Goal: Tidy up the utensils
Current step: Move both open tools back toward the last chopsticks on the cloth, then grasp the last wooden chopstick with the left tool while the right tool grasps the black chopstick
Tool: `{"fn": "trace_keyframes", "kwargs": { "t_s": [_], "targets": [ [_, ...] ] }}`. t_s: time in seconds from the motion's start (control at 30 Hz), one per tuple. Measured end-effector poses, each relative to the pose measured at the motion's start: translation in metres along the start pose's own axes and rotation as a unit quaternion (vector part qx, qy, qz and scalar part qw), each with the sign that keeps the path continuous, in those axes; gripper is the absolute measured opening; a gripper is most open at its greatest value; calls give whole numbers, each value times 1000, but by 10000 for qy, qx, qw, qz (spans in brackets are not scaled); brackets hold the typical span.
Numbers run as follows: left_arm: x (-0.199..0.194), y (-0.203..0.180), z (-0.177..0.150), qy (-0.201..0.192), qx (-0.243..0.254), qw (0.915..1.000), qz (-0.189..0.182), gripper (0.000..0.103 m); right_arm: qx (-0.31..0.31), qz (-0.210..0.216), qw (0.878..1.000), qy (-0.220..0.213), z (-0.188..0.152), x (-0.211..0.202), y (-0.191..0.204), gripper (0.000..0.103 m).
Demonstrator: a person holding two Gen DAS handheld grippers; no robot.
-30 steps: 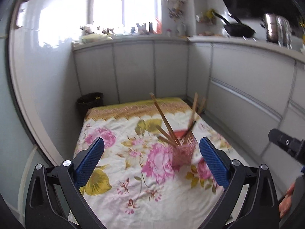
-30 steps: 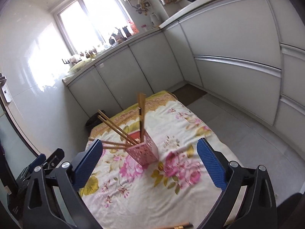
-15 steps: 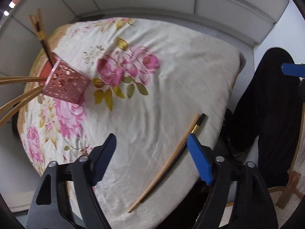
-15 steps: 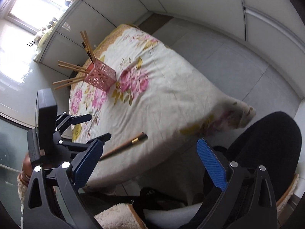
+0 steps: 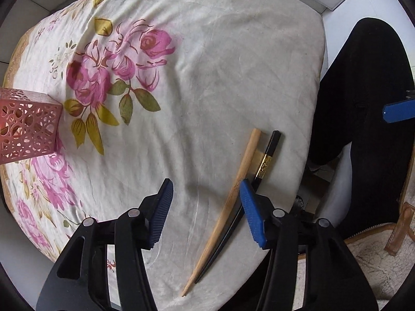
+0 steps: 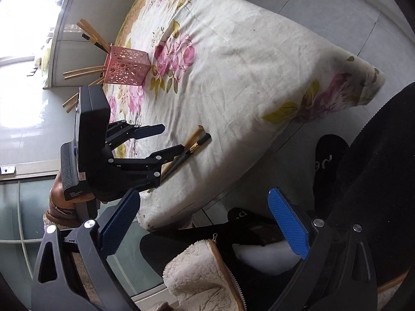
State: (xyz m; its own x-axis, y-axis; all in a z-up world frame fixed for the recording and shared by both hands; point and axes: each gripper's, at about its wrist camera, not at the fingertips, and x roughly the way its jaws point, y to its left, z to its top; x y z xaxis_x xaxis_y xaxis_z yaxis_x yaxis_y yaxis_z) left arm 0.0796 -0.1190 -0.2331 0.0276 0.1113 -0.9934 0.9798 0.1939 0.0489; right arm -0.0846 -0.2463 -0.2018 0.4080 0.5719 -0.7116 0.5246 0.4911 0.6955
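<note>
A wooden chopstick (image 5: 233, 194) and a black chopstick with a gold band (image 5: 267, 160) lie side by side near the front edge of the floral-clothed table (image 5: 220, 64). My left gripper (image 5: 206, 207) is open just above them; the wooden one lies between its fingers and the right finger overlaps the black one. Both chopsticks (image 6: 193, 143) also show in the right wrist view under the left gripper (image 6: 166, 138). A pink perforated holder (image 6: 125, 66) with several chopsticks stands at the far side; it shows in the left wrist view (image 5: 26, 127) too. My right gripper (image 6: 205, 217) is open and empty, off the table.
The person's black-clad legs (image 5: 363, 90) and black slippers (image 6: 329, 160) are beside the table's front edge. A fleece-lined garment (image 6: 202, 272) lies below the right gripper. White cabinets (image 6: 77, 13) and tiled floor (image 6: 324, 5) surround the table.
Both grippers have swung down from looking across the room to looking at the table's front edge. The left gripper has closed in over the two loose chopsticks.
</note>
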Motion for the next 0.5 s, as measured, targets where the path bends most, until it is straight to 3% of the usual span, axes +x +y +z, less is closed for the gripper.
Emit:
{"fn": "trace_keyframes", "kwargs": {
  "t_s": [0.13,0.23,0.3,0.5],
  "targets": [
    [6,-2,4,17,114,9999,94,53,134,1,9998,113,3,8,0,96],
    [5,-9,1,-113,171,9994,-272,24,326,-3,9993,204,7,17,0,96],
    [4,-7,-1,-228,151,9993,-265,9,374,-10,9992,172,9,23,5,96],
    [3,33,-23,-810,-873,9927,-185,6,461,31,9988,143,17,36,30,91]
  ]
}}
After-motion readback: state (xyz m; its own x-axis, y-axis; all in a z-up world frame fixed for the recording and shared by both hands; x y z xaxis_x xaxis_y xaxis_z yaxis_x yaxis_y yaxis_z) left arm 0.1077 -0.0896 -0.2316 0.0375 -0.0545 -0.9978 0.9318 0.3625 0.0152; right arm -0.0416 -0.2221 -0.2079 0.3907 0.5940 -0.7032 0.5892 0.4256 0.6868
